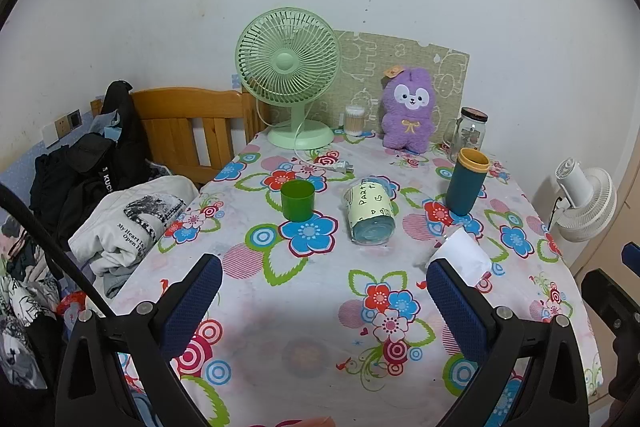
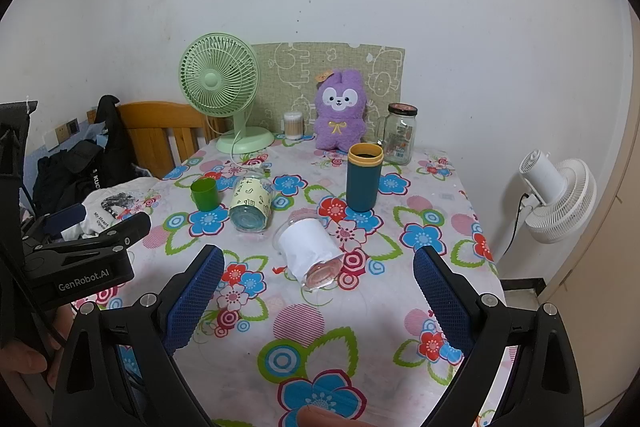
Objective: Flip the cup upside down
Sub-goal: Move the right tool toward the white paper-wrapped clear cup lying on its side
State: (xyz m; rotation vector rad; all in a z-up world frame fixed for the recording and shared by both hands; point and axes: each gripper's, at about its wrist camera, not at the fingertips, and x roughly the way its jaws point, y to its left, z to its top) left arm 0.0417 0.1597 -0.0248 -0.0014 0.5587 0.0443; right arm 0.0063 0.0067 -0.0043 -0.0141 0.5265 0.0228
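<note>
Several cups are on a floral tablecloth. A green cup [image 1: 297, 200] [image 2: 204, 193] stands upright. A pale printed glass cup [image 1: 370, 211] [image 2: 251, 205] lies on its side, base toward me. A white-wrapped clear cup [image 2: 310, 253] [image 1: 464, 259] lies on its side. A teal tumbler with a yellow rim [image 1: 466, 187] [image 2: 363, 177] stands upright. My left gripper [image 1: 324, 279] is open and empty, short of the printed cup. My right gripper [image 2: 318, 273] is open and empty, with the white cup between and just beyond its fingertips.
At the back stand a green fan [image 1: 289, 75], a purple plush [image 1: 408, 109], a cotton swab box [image 1: 354, 120] and a glass jar [image 1: 472, 129]. A bed with clothes [image 1: 120, 223] lies left. A white fan [image 2: 556, 201] stands right of the table [image 2: 360, 347].
</note>
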